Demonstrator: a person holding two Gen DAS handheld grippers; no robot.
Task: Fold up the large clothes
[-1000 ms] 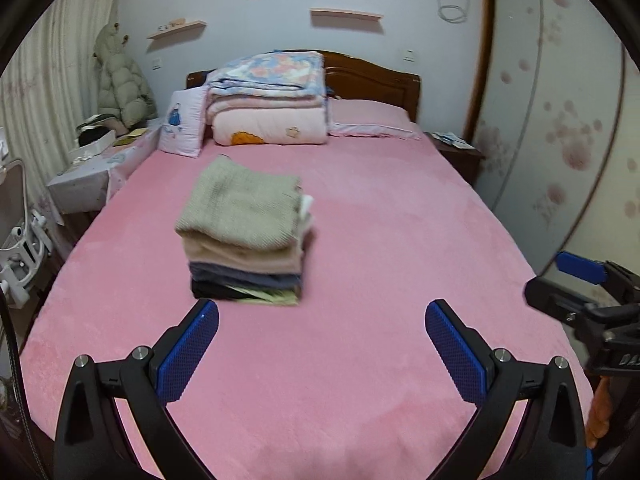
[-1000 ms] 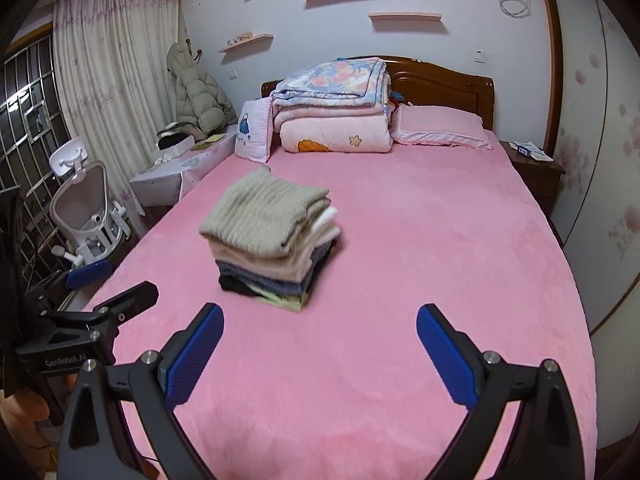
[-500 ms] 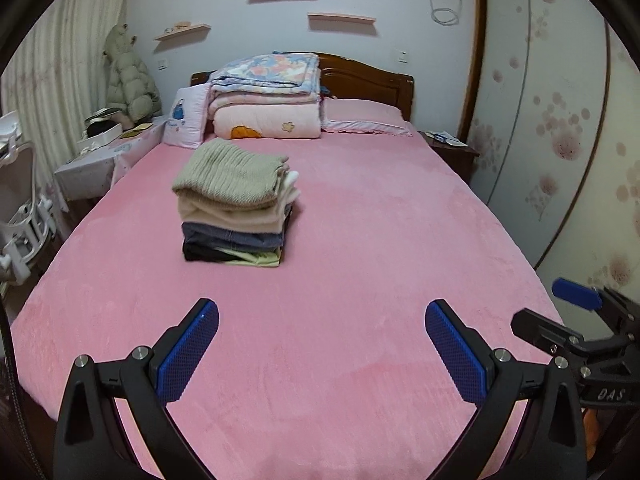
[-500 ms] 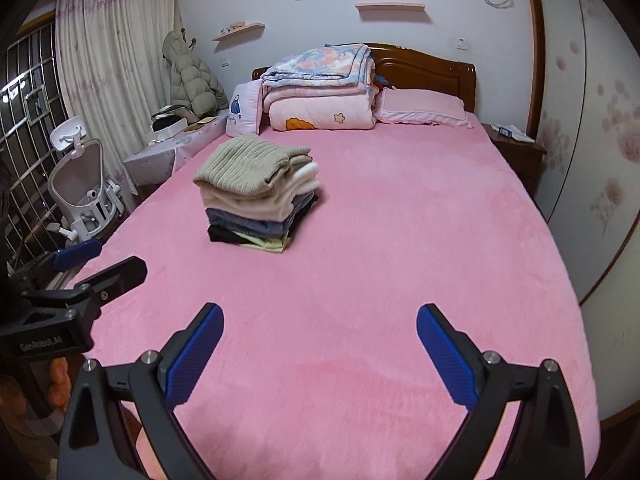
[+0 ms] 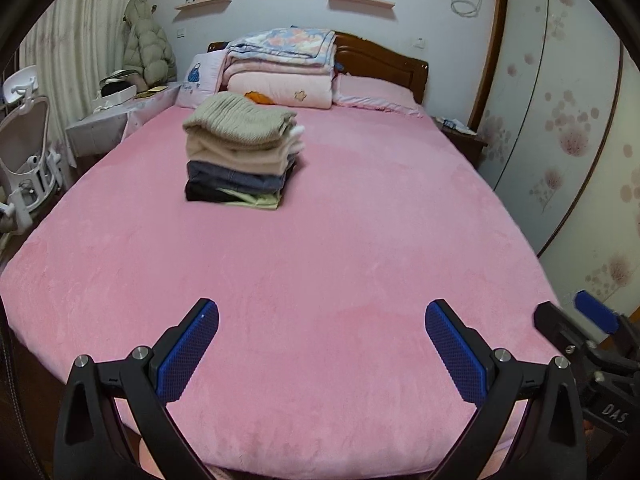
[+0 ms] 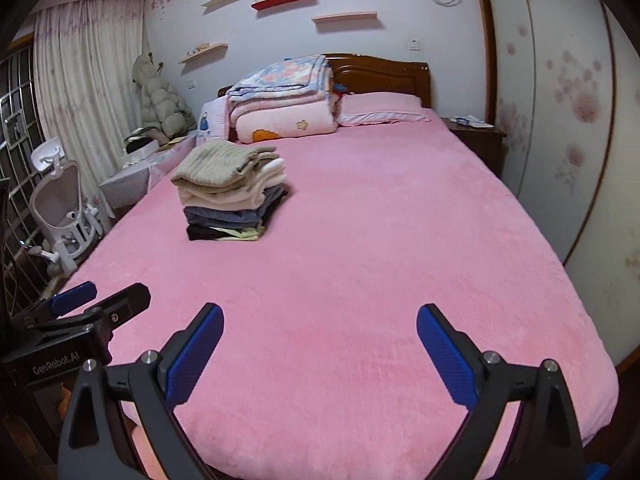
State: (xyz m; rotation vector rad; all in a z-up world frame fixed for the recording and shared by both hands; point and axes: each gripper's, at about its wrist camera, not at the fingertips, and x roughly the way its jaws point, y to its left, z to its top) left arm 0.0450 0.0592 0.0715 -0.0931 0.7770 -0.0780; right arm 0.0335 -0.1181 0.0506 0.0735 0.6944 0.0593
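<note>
A stack of several folded clothes (image 5: 240, 156), a beige knit on top, sits on the pink bed (image 5: 340, 260), left of centre; it also shows in the right wrist view (image 6: 230, 192). My left gripper (image 5: 320, 320) is open and empty above the bed's near edge, far from the stack. My right gripper (image 6: 320, 324) is open and empty at the same edge. The right gripper shows at the right in the left wrist view (image 5: 588, 332), and the left gripper at the left in the right wrist view (image 6: 92, 304).
Folded quilts (image 5: 280, 68) and a pink pillow (image 5: 372, 92) lie at the wooden headboard (image 5: 384, 60). A white chair (image 6: 64, 208) and a cluttered side table (image 5: 116, 116) stand left of the bed. A nightstand (image 6: 476, 132) and sliding wardrobe doors (image 5: 560, 100) are at the right.
Both grippers have pulled back and lowered from the stack toward the foot of the bed. The stack now looks farther away. Both stay open.
</note>
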